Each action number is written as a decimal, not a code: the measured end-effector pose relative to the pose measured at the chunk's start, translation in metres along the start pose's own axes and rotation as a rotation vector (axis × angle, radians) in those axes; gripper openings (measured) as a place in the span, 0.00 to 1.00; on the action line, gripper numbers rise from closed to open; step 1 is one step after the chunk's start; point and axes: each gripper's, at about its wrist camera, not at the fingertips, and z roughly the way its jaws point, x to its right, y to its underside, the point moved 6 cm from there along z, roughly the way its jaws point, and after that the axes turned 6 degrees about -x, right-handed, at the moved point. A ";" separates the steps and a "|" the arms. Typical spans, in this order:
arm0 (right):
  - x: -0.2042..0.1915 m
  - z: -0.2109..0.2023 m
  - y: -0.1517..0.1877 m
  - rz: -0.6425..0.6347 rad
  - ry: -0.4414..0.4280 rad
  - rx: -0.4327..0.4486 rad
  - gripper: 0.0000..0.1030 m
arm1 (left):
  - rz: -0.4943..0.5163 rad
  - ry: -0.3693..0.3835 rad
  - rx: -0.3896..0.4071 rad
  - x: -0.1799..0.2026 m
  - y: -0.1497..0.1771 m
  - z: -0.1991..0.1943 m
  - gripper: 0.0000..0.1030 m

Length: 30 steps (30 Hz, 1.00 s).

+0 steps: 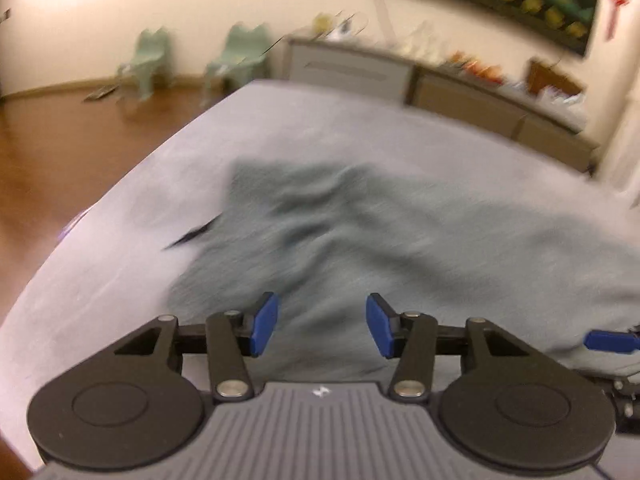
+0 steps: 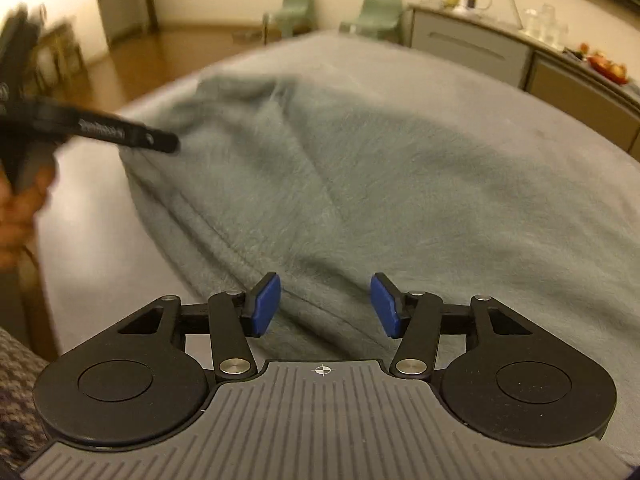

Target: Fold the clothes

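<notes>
**Both grippers free above one grey-green garment**

Blue pads of the left gripper (image 1: 322,324) stand apart with nothing between them, the cloth lying under the gap. Likewise the right gripper (image 2: 325,305): its jaws are spread and hold nothing.

One garment (image 2: 360,184), grey-green and soft, lies spread on the table (image 1: 120,264), rumpled into folds in the middle. In the right wrist view a seamed edge of it runs down the left side toward the pads, with bare table beside it up to the table's near-left edge. In the left wrist view, which is blurred, the garment's far corner ends well short of the table's far edge, and a wide bare strip runs along the left. A small dark mark (image 1: 192,236) lies at the cloth's left border; what it is cannot be told.

A hand (image 2: 18,208) grips the left tool's handle at the left of the right wrist view, over the table edge.

Beyond the table: open wooden floor (image 1: 60,128), two pale green chairs (image 2: 298,8), and a long sideboard (image 2: 472,48) with clutter against the wall.
</notes>
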 end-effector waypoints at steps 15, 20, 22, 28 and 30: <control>0.242 -0.096 0.149 0.466 0.281 0.023 0.61 | 0.223 -0.151 -0.128 0.065 0.030 0.039 0.62; 0.309 -0.150 0.167 0.615 0.315 0.172 0.67 | 0.263 -0.228 -0.081 0.080 0.016 0.027 0.59; 0.348 -0.180 0.186 0.694 0.402 0.199 0.72 | 0.295 -0.216 -0.035 0.100 0.008 0.020 0.59; 0.457 -0.209 0.228 0.787 0.591 0.129 0.71 | 0.312 0.004 -0.006 0.190 -0.014 0.024 0.59; 0.469 -0.203 0.228 0.729 0.554 0.132 0.71 | 0.334 0.093 -0.010 0.225 -0.014 0.026 0.59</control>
